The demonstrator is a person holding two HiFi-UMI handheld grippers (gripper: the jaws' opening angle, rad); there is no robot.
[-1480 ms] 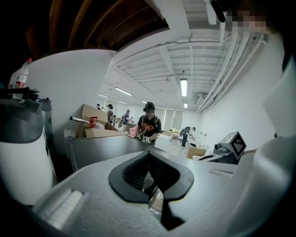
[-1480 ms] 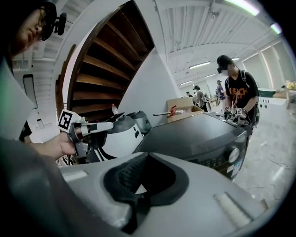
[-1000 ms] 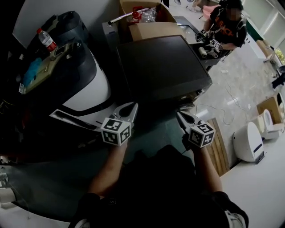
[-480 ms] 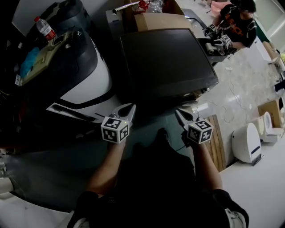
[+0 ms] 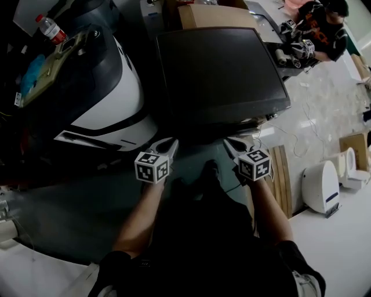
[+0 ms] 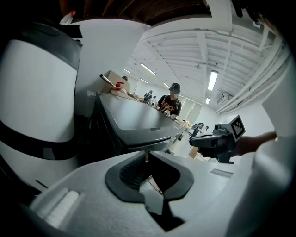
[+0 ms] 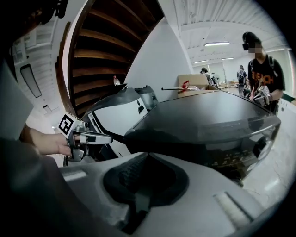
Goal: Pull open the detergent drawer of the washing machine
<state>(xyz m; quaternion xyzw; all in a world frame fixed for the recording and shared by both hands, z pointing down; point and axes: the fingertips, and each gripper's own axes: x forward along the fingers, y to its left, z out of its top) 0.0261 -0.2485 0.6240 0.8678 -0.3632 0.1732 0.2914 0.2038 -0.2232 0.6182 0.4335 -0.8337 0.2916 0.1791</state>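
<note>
The washing machine point(image 5: 220, 69) is a dark, flat-topped box in the middle of the head view. Its front control panel point(image 7: 240, 155) shows dimly in the right gripper view; I cannot make out the detergent drawer. My left gripper point(image 5: 170, 145) hangs just before the machine's front left corner, jaws shut with nothing between them. My right gripper point(image 5: 229, 144) is level with it near the front right, also shut and empty. Each gripper view shows the other gripper: the right gripper point(image 6: 217, 141) and the left gripper point(image 7: 90, 137). Neither touches the machine.
A rounded white-and-black machine point(image 5: 110, 98) stands close on the left with a water bottle point(image 5: 49, 29) on top. Behind the washer sits a cardboard box point(image 5: 208, 14). A person point(image 5: 322, 29) works at the back right. A white appliance point(image 5: 322, 185) and wooden slats point(image 5: 284, 174) lie on the floor at right.
Both grippers have sunk and drawn closer to the washer's front edge, and they stay shut. The head view has tipped further down over the machine.
</note>
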